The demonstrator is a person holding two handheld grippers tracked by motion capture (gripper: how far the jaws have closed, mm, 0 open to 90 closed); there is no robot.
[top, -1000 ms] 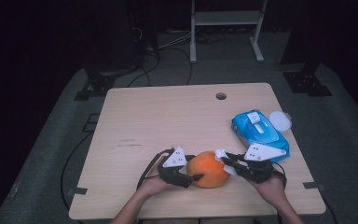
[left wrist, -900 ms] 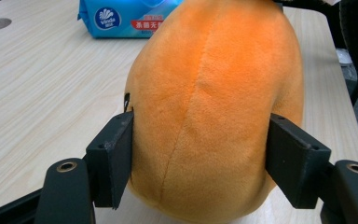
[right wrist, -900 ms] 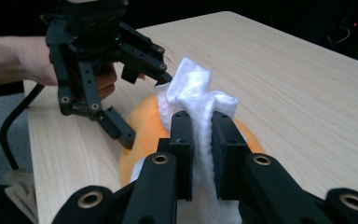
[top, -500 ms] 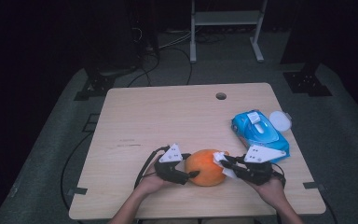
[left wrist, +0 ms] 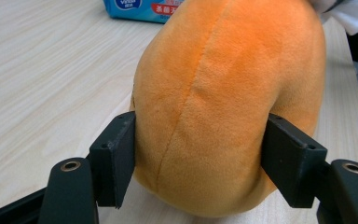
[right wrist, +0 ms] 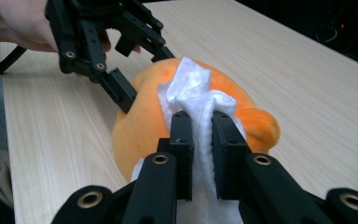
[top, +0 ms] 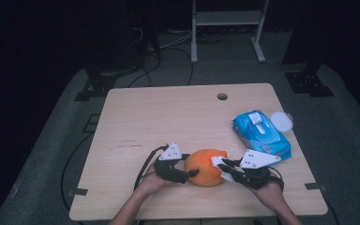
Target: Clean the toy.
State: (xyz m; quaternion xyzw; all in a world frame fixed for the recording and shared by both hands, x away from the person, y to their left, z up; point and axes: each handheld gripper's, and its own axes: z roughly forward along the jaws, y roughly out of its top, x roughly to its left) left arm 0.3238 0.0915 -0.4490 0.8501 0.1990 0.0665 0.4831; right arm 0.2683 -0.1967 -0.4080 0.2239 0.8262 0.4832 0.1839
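The orange plush toy (top: pixel 207 167) is seen lying on the wooden table (top: pixel 168 117) near its front edge, between the two claws. It is gripped at one end by the left gripper (top: pixel 191 173): in the left gripper view its two black pads are pressed against opposite sides of the soft orange body (left wrist: pixel 214 107), which bulges slightly between them, and the jaws have just been closing further on it. A white wipe (right wrist: pixel 193 100) is pinched by the right gripper (right wrist: pixel 200 140), whose jaws are pressed nearly together on the bunched cloth; the wipe is laid against the top of the toy, just ahead of the fingertips. A blue pack of wipes (top: pixel 261 133) is seen on the table beyond the right gripper, with a round white lid (top: pixel 281 121) just beside its far corner. Each claw is held by a hand at the table's near edge.
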